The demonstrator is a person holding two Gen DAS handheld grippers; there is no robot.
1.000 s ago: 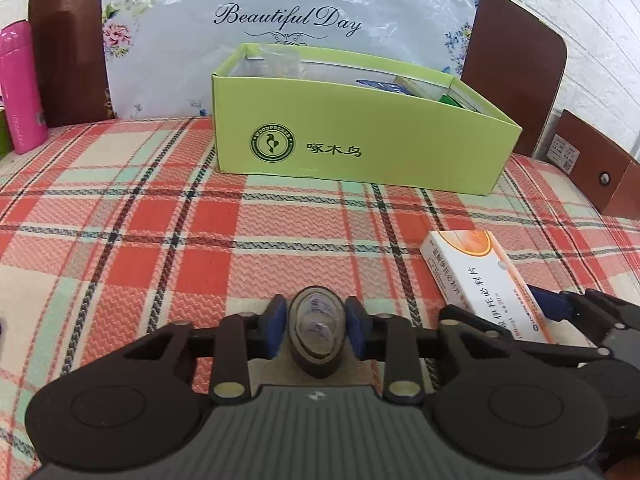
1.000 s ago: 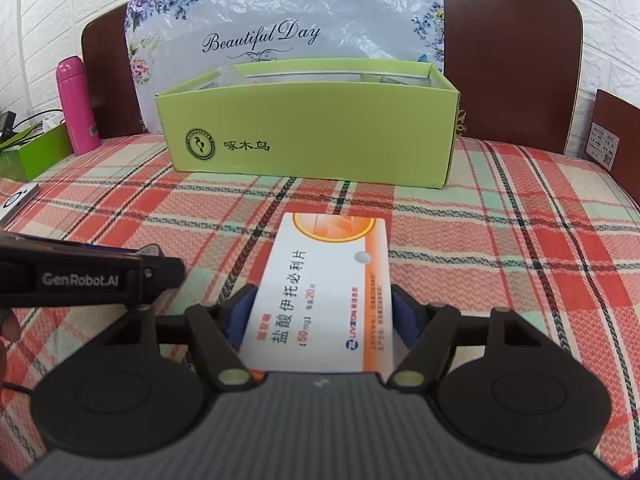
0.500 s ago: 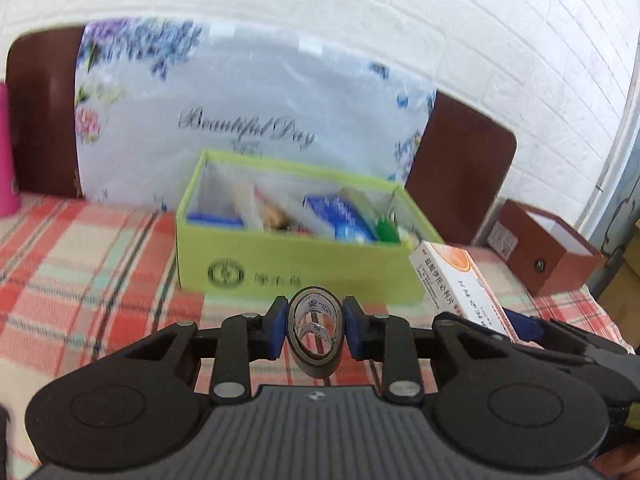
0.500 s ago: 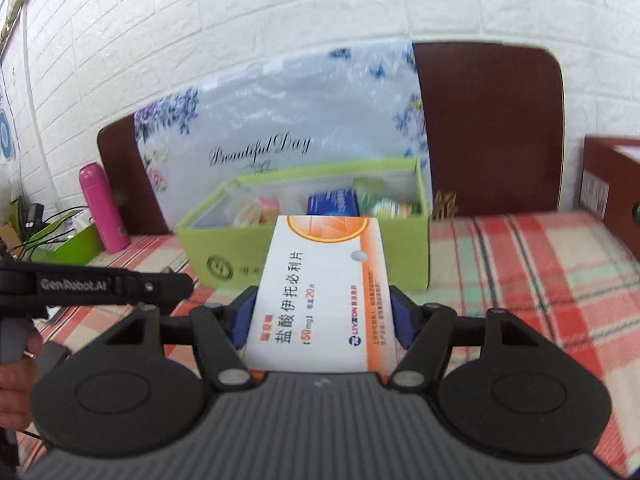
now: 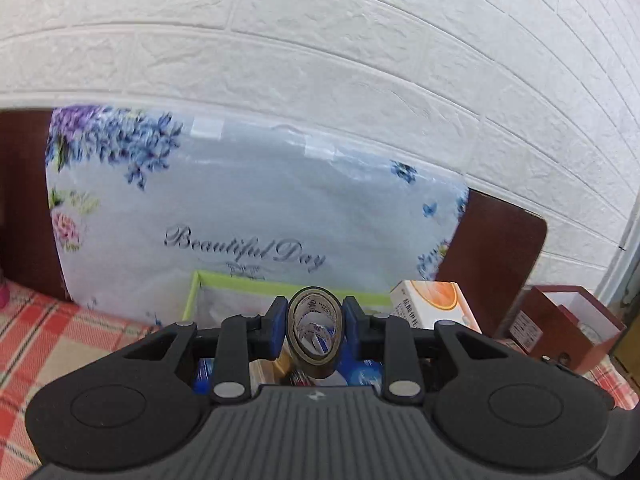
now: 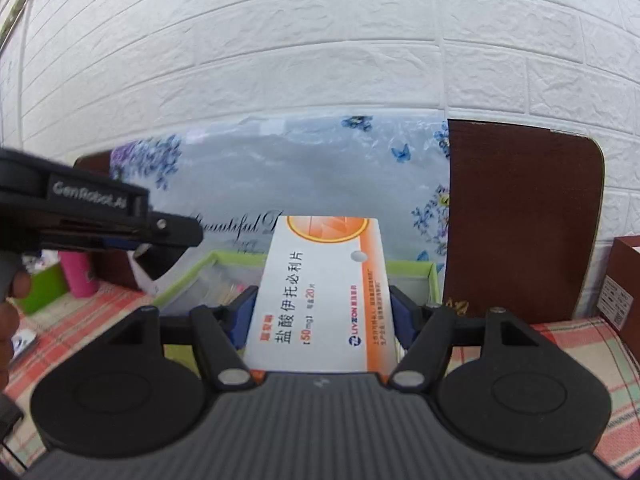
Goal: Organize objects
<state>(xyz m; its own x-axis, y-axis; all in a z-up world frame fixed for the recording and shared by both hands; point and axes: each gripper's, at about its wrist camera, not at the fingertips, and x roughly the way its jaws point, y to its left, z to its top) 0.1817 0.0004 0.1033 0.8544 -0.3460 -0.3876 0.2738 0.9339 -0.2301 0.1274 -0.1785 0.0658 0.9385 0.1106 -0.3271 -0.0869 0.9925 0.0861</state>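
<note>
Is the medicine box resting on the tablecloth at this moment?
No, the medicine box is gripped in the right tool, held up over the green box.

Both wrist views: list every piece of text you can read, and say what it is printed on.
"Beautiful Day": floral bag behind the green box.
"盐酸伊托必利片", "50 mg", "LIVZON": medicine box in the right gripper.
"GenRobot.AI": left gripper, in the right view.
Unreadable: tape roll print, brown box label.

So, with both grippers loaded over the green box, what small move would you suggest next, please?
Probably lower the left gripper and release the tape roll into the green box: it sits above the open box, while the right gripper holds the medicine carton.
</note>
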